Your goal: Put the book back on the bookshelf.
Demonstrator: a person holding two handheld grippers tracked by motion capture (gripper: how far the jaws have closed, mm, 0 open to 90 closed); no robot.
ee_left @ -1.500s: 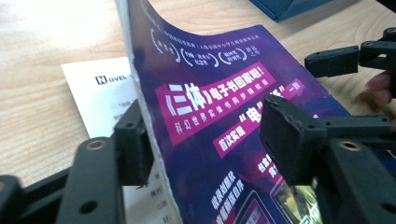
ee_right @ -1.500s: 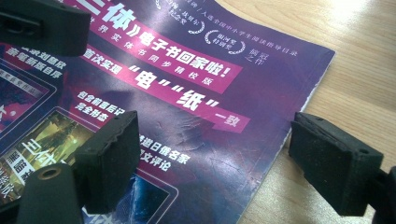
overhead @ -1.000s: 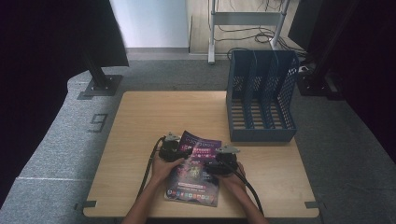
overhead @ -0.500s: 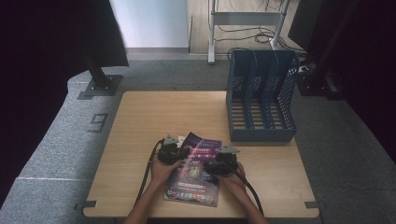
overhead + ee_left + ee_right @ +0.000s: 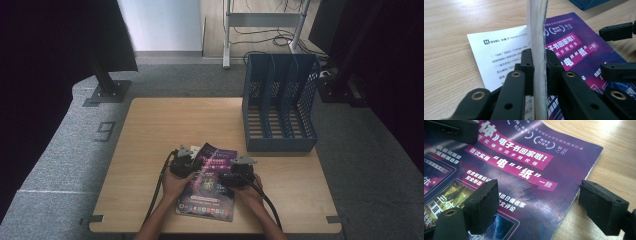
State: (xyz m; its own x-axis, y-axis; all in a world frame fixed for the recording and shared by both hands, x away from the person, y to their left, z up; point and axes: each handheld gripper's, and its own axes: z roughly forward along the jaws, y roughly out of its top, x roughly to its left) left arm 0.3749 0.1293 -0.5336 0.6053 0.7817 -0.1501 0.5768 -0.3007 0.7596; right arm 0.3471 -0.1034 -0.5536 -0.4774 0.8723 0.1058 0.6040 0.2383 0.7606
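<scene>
A purple magazine (image 5: 207,186) lies on the wooden table (image 5: 150,125) near its front edge. My left gripper (image 5: 183,163) is at the magazine's left side. In the left gripper view it (image 5: 539,65) is shut on a thick sheaf of pages (image 5: 537,30) seen edge-on, with a white printed page (image 5: 496,50) on one side and the purple cover (image 5: 576,47) on the other. My right gripper (image 5: 237,176) is at the magazine's right side. In the right gripper view it (image 5: 544,205) is open, straddling the cover's right edge (image 5: 584,180), one jaw over the cover and one over bare wood.
A blue slotted file rack (image 5: 280,105) stands at the table's back right, its compartments showing nothing inside. Cables trail from both grippers toward the front edge. Bare wood (image 5: 165,120) stretches across the back left of the table.
</scene>
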